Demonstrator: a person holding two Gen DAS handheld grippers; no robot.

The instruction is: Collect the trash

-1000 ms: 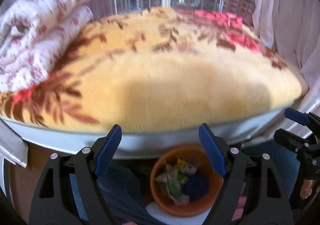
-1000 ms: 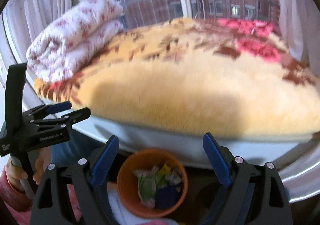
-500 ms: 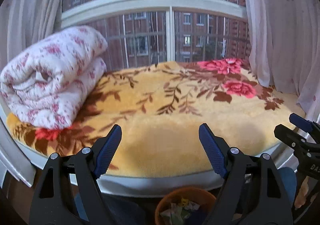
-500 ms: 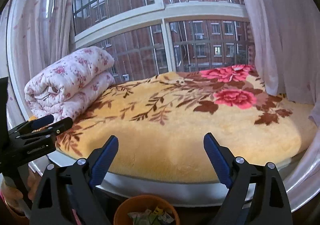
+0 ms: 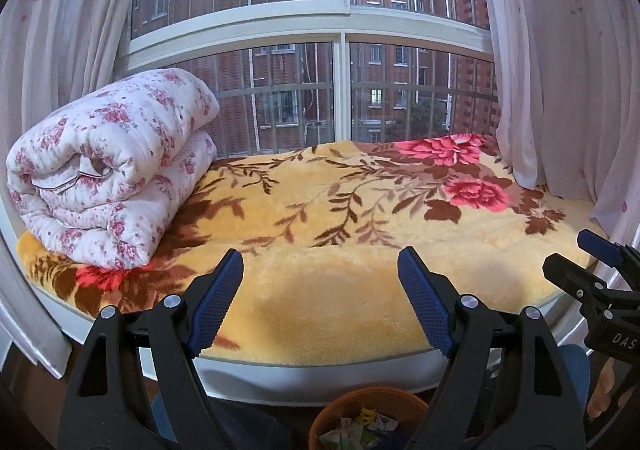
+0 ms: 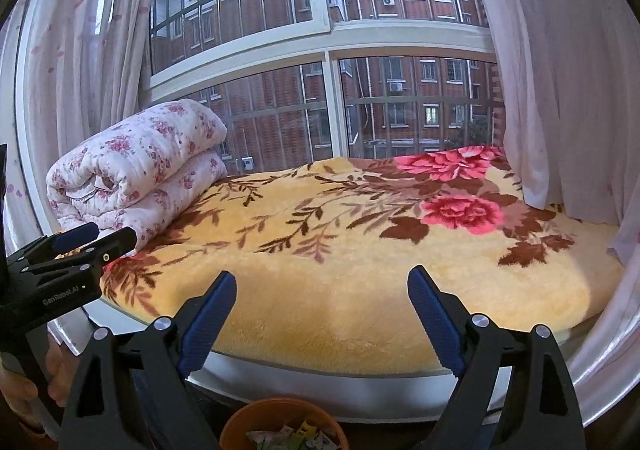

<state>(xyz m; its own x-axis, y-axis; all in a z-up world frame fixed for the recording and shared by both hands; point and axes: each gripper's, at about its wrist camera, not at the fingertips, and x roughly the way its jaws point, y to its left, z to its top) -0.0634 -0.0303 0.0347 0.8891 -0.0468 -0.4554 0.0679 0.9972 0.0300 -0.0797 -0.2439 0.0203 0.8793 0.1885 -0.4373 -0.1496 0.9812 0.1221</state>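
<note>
An orange bin (image 5: 332,412) holding crumpled wrappers (image 5: 360,428) sits on the floor below the bed edge, at the bottom of both views; it also shows in the right wrist view (image 6: 240,420). My left gripper (image 5: 320,270) is open and empty, raised in front of the bed. My right gripper (image 6: 322,292) is open and empty, level with it. Each gripper shows at the side of the other's view: the right one (image 5: 580,262) and the left one (image 6: 104,240). No loose trash shows on the bed.
A yellow floral blanket (image 5: 340,218) covers the window-seat bed (image 6: 320,382). A rolled white floral quilt (image 5: 108,178) lies at its left. Barred windows (image 5: 340,90) stand behind, with sheer curtains (image 5: 560,70) on both sides.
Both grippers have tilted up and pulled back from the bin. The bin has slid to the bottom edge of both views and the window has come into sight. Both stay open.
</note>
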